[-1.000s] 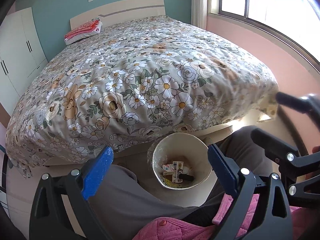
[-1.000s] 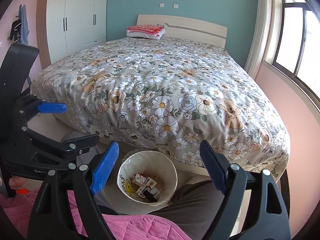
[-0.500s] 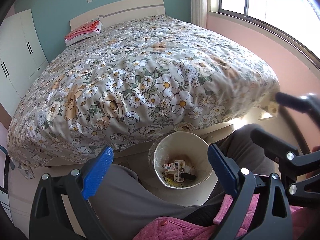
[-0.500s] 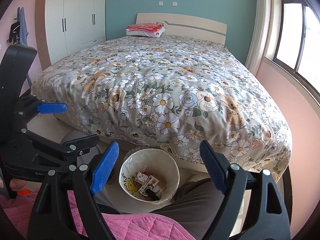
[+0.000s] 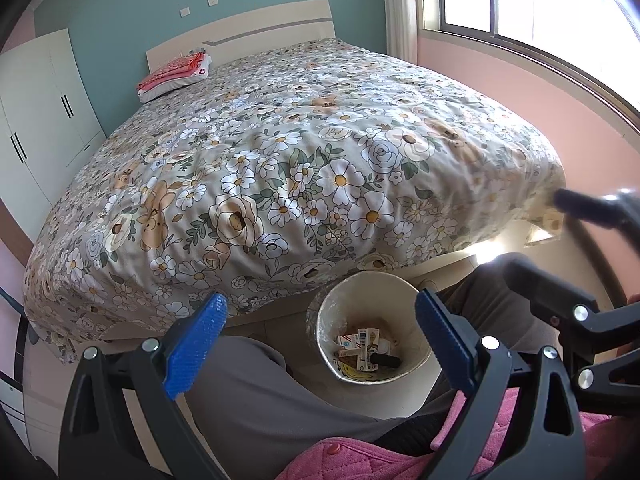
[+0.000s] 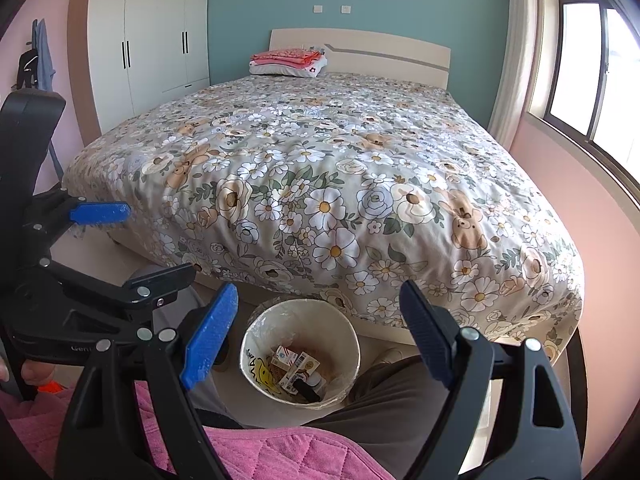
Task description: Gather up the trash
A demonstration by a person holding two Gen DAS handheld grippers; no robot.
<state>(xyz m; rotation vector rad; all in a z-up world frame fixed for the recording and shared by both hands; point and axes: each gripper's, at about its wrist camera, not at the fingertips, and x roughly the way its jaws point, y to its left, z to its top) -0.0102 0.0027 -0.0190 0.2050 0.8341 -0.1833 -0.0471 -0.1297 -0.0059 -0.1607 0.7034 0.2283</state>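
Observation:
A cream trash bin [image 5: 404,292] stands on the floor at the foot of the bed, between the person's knees; it also shows in the right wrist view [image 6: 256,328]. Inside lie small cartons [image 5: 356,340] [image 6: 296,364] and a black object [image 5: 384,359] [image 6: 306,391]. My left gripper [image 5: 320,344] is open and empty, held above and in front of the bin. My right gripper [image 6: 318,332] is open and empty, also above the bin. Each gripper shows at the edge of the other's view.
A big bed with a floral quilt [image 5: 300,152] [image 6: 320,168] fills the room ahead, folded red bedding [image 6: 286,58] at its head. A white wardrobe [image 6: 148,48] stands left, a window [image 5: 540,0] right. The person's grey trousers [image 5: 260,392] and pink top [image 6: 280,456] are below.
Both views have tilted slightly, so the bin sits a little lower in the frames. The grippers stay open and empty.

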